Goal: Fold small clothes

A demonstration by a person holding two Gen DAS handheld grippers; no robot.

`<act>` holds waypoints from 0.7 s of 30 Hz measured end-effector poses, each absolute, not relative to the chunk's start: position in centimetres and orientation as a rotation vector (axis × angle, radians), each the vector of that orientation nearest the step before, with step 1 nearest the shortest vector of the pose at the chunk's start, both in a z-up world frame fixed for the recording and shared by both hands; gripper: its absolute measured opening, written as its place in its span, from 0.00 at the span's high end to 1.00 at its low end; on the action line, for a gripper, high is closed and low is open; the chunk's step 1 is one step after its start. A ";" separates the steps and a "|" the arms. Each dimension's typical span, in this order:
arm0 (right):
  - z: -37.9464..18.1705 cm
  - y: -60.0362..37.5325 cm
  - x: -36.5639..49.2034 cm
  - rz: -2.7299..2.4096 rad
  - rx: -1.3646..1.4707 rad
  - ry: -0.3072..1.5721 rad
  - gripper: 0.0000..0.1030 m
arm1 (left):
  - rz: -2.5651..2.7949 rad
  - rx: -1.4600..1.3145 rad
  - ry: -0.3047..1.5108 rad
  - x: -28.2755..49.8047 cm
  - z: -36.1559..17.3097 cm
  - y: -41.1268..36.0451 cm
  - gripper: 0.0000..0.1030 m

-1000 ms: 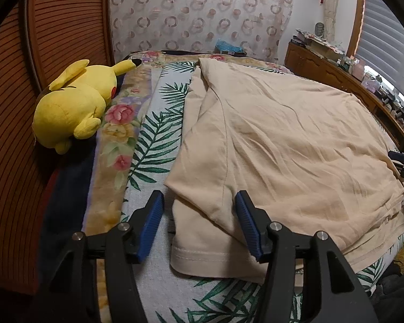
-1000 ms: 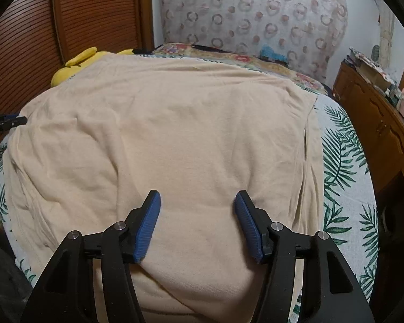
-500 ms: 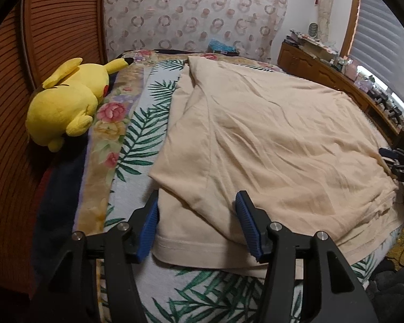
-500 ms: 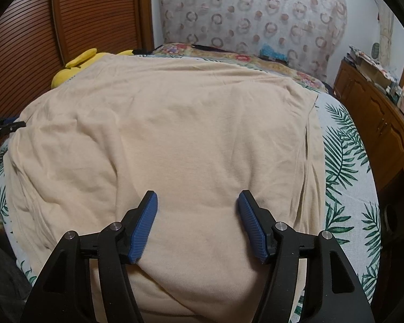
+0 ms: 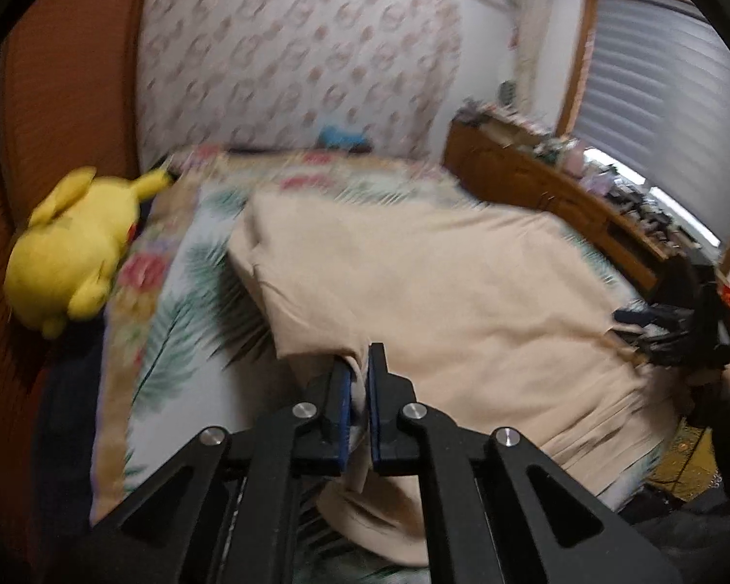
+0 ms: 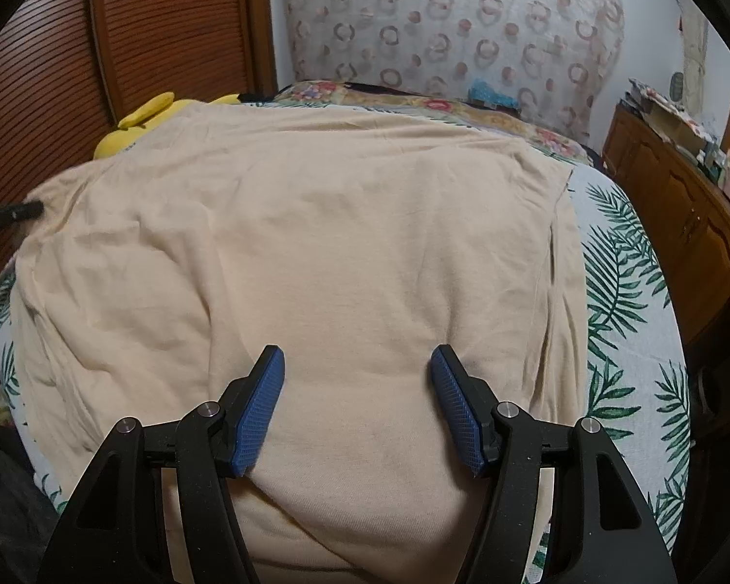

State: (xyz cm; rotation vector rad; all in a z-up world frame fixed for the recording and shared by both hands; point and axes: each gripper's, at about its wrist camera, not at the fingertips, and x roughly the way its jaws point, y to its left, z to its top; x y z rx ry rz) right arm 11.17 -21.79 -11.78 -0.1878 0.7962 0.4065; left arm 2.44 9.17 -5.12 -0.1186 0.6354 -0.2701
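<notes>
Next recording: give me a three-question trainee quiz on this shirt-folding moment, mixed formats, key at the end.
1. True or false: the left gripper is shut on a fold of the beige shirt.
2. The right gripper is: A) clamping the shirt, B) open, its fingers spread over the shirt, C) holding the yellow plush toy.
3. Fill in: the shirt lies on a bed cover printed with green ____.

Key: 1 true; 2 B; 3 leaves.
</notes>
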 end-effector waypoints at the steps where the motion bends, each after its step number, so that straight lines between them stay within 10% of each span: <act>1: -11.4 -22.2 10.9 0.410 -0.162 0.788 0.38 | -0.291 -0.113 0.621 2.7 -4.4 8.4 0.98; 21: -5.7 -30.5 6.8 0.317 -0.013 0.661 0.38 | -0.726 0.104 0.573 6.7 4.0 -12.6 0.98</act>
